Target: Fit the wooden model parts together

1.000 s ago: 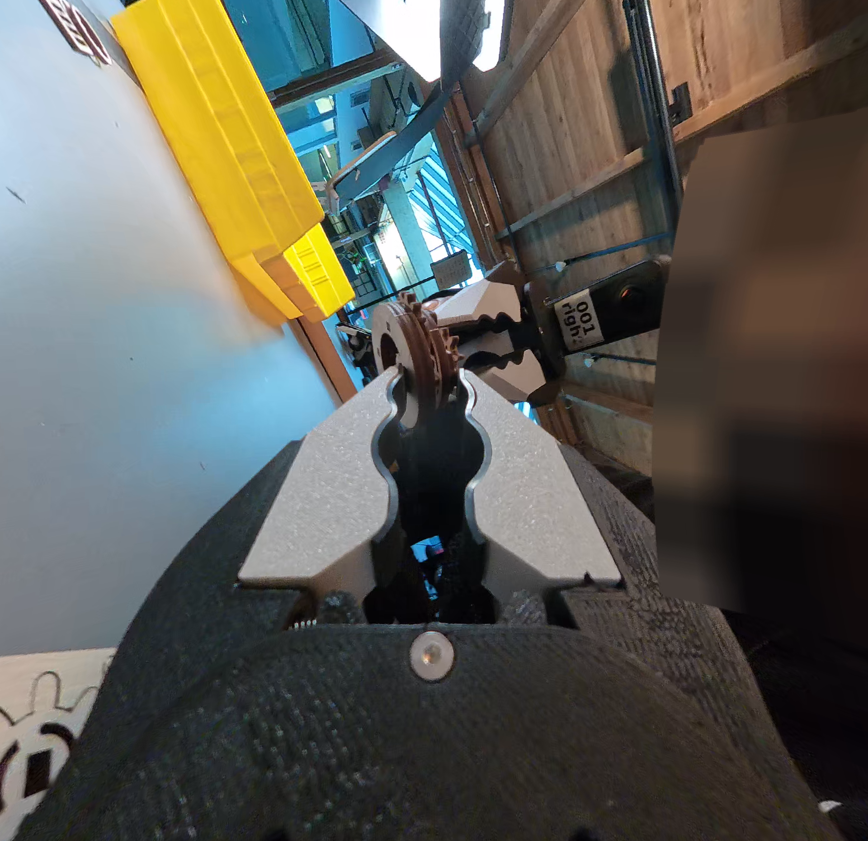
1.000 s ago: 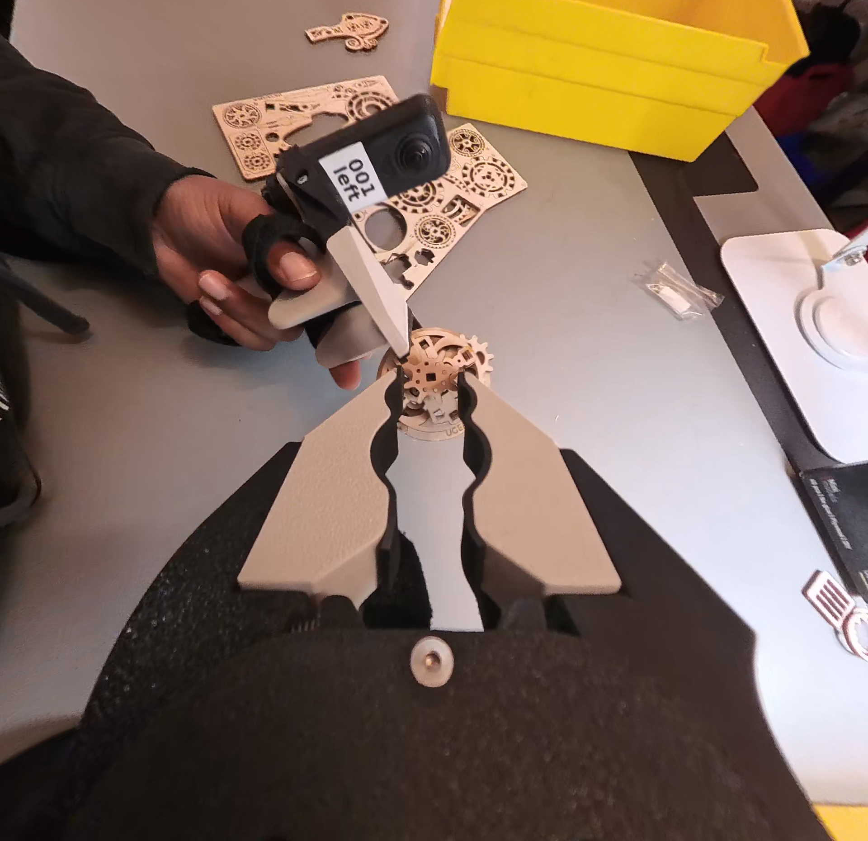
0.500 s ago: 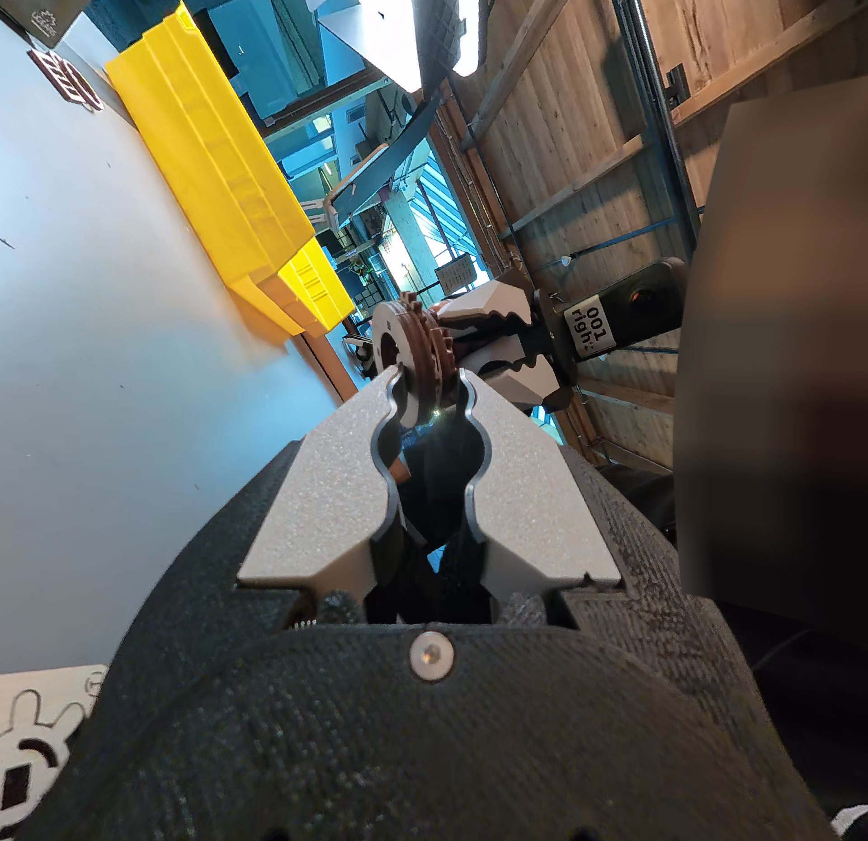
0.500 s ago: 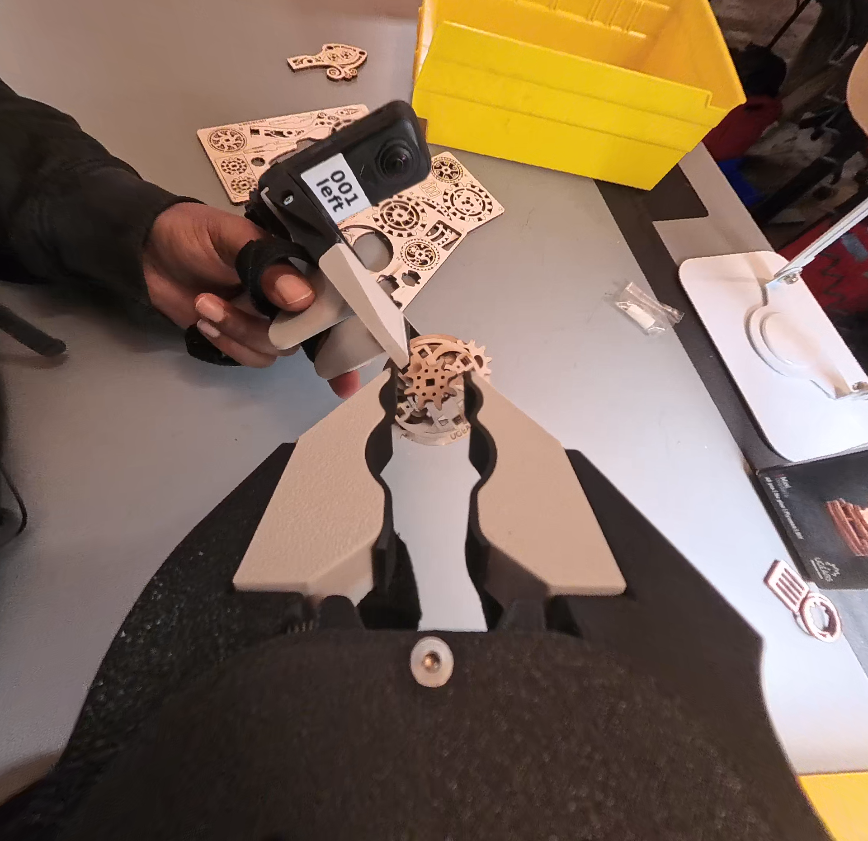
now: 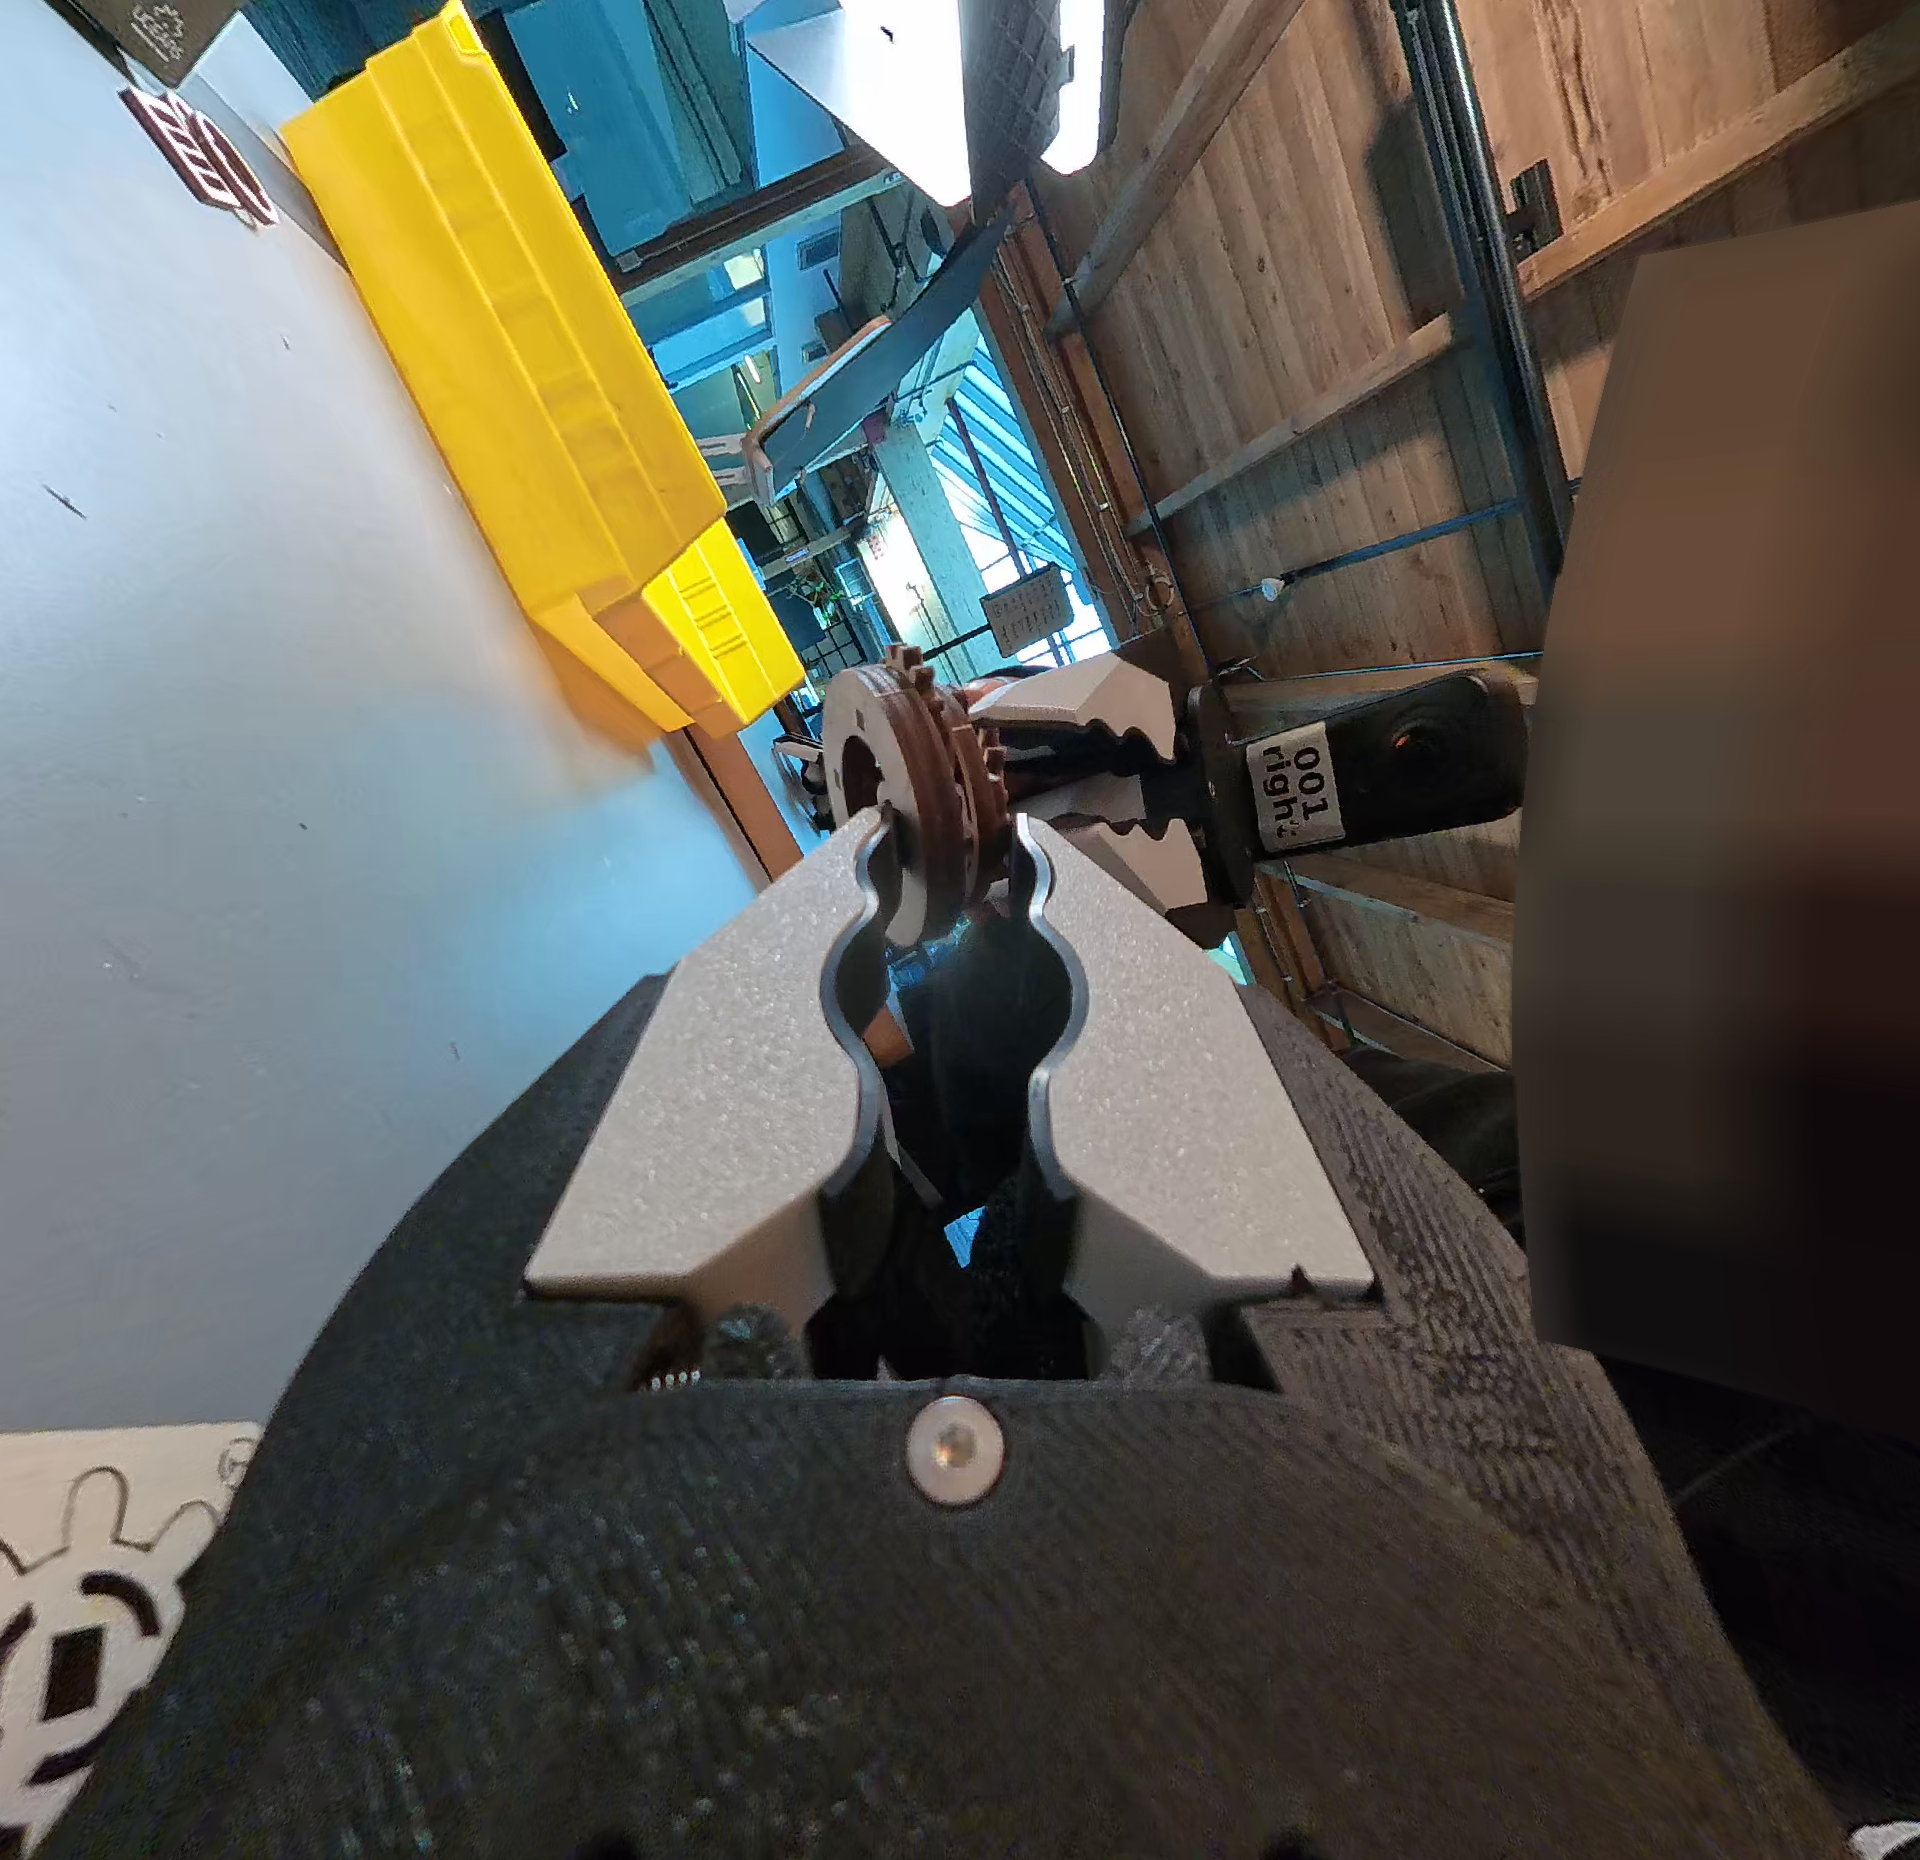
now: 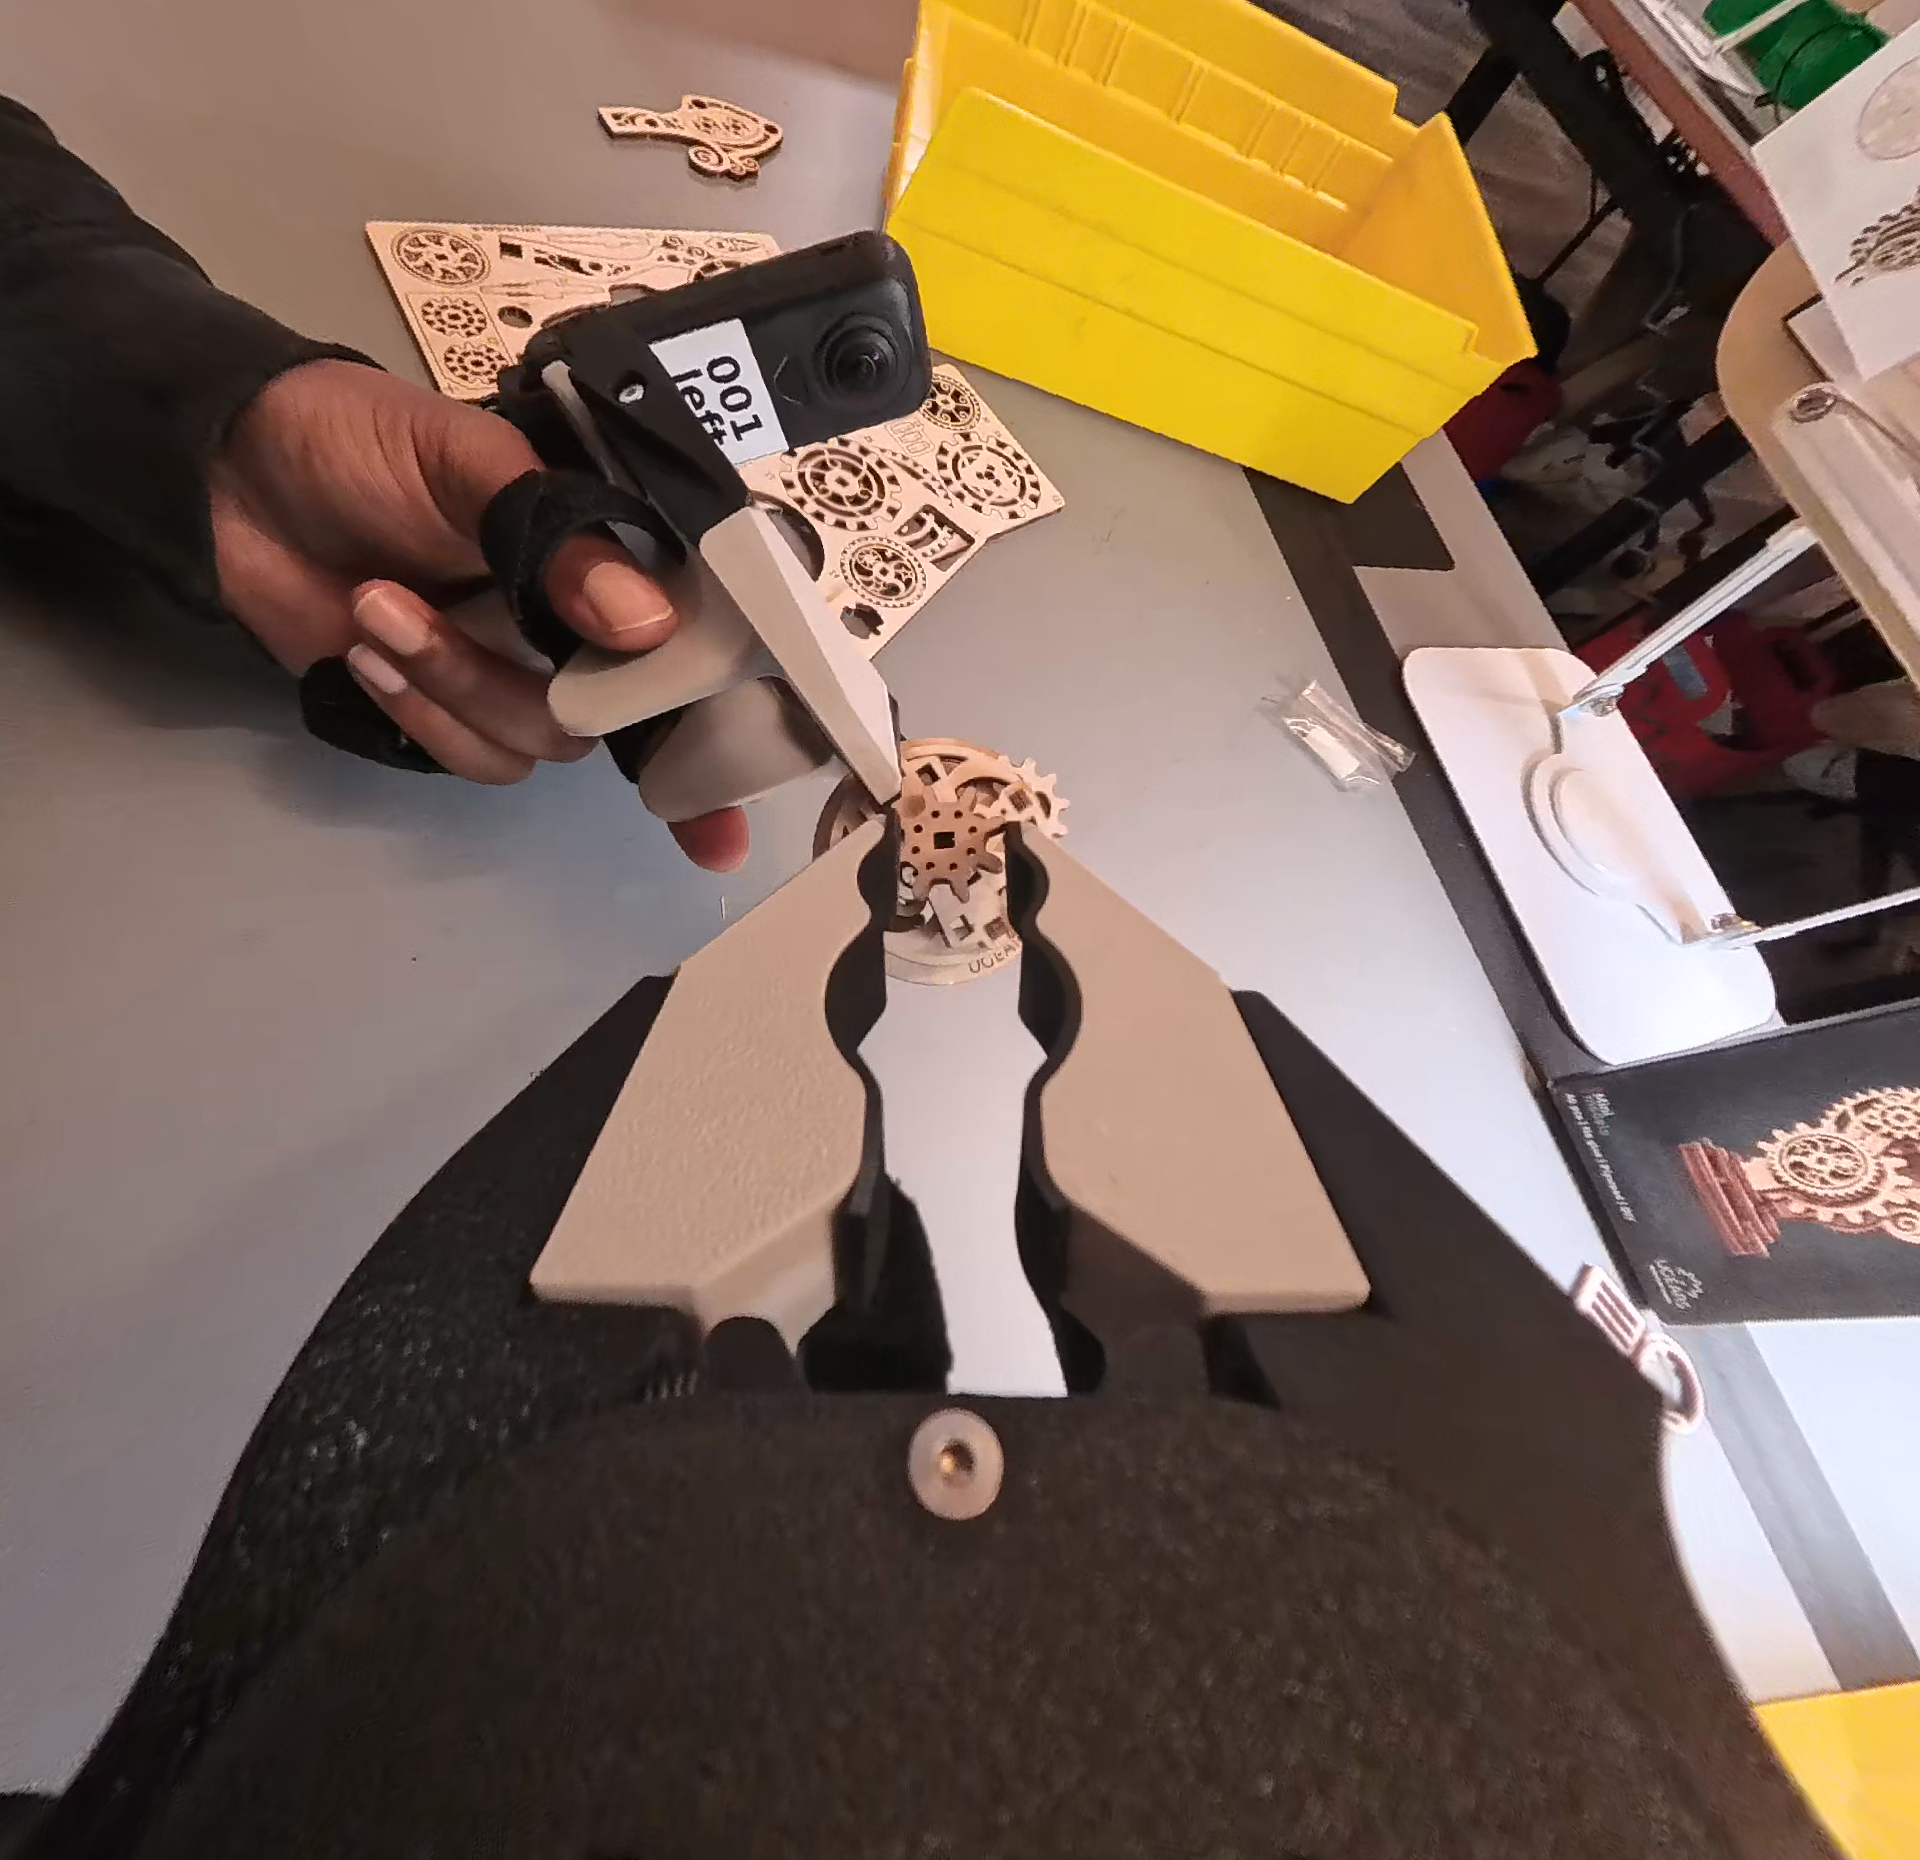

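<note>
A wooden gear assembly (image 6: 1003,787), a round base disc with toothed wheels stacked on it, is held above the grey table (image 6: 208,927). My left gripper (image 5: 945,834) is shut on the edge of the assembly (image 5: 914,761). It also shows in the right wrist view (image 6: 883,787), coming in from the upper left in a person's hand (image 6: 395,522). My right gripper (image 6: 951,854) is closed on a small gear wheel (image 6: 940,842) on the front of the assembly. It shows beyond the assembly in the left wrist view (image 5: 992,761).
Stacked yellow bins (image 6: 1174,252) stand at the back. Wooden part sheets (image 6: 914,522) and a loose cut-out piece (image 6: 691,132) lie behind the left gripper. A small plastic bag (image 6: 1335,735), a white lamp base (image 6: 1558,854), a black booklet (image 6: 1766,1187) and a small slatted part (image 6: 1621,1332) lie to the right. Less than 4 cm separates the two grippers' tips.
Both grippers keep their hold on the gear assembly. The right gripper has tilted and swung a little, so more of the table's right side shows. The left gripper has shifted slightly.
</note>
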Demonstrator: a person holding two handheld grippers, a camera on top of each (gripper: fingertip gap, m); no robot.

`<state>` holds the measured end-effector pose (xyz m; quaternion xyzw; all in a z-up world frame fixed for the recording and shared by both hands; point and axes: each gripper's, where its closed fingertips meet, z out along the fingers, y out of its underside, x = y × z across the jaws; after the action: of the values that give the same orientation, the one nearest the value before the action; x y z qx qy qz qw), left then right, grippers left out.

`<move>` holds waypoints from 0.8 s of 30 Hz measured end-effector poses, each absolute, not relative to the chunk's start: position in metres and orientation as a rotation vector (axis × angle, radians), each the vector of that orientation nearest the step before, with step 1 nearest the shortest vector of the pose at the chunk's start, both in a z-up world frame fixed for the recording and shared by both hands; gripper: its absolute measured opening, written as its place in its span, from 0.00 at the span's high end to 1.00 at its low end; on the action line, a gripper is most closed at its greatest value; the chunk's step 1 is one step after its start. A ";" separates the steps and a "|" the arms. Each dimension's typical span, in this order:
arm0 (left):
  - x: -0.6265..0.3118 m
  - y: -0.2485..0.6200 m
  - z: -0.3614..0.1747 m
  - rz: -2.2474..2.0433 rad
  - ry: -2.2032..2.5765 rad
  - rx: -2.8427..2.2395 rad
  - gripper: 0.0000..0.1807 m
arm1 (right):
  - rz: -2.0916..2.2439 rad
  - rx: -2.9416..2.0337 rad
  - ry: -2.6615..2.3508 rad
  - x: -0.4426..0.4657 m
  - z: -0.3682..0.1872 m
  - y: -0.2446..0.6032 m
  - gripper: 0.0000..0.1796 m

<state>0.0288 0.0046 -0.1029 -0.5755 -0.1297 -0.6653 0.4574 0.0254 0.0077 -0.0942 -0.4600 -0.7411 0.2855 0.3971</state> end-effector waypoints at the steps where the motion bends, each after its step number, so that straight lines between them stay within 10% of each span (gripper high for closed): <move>1: 0.029 0.005 -0.103 -1.641 -0.322 -1.419 0.90 | 0.728 -1.171 -1.874 0.025 -0.095 0.008 0.90; 24: 0.026 0.008 -0.103 -1.691 -0.380 -1.401 0.90 | 0.983 -1.271 -1.708 0.025 -0.081 0.008 0.85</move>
<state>0.0264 0.0079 -0.1030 -0.5643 -0.1530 -0.6811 0.4406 0.0247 0.0076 -0.0811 -0.4995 -0.6713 0.3865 0.3880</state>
